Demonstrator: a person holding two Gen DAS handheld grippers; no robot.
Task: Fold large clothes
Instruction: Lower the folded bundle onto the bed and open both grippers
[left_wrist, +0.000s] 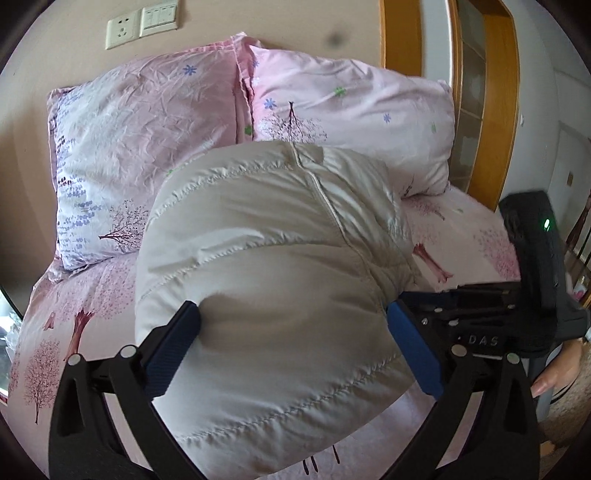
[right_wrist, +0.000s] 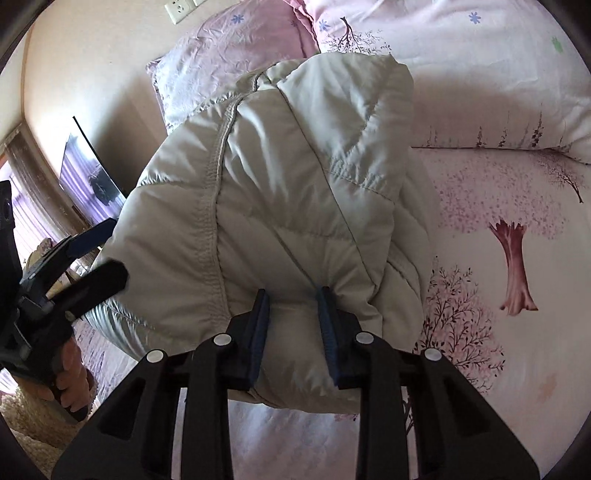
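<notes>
The right gripper (right_wrist: 293, 314) is pinched on a fold of the puffer jacket (right_wrist: 280, 206). The left gripper (left_wrist: 291, 332) is spread wide, the jacket bulging between its pads. The jacket is bunched on the bed (right_wrist: 498, 295), just before the pillows (left_wrist: 147, 147). "DAS" is read on the right gripper's body.

Your left gripper (left_wrist: 293, 325) was a black frame of angular, cut-out arms, with round silver pivot pins at the joints and ribbed dark-blue pads (left_wrist: 173, 354) lining the fingers. Your right gripper (right_wrist: 293, 326) was built the same way: black linkages, silver pins, blue ribbed pads (right_wrist: 328, 332). Seen from the left wrist, its body carried raised letters that seemed to read "DAS", blurred by the lens, and a small green light glowed on the black housing above. Your hands showed bare at each handle, no sleeve visible.
</notes>
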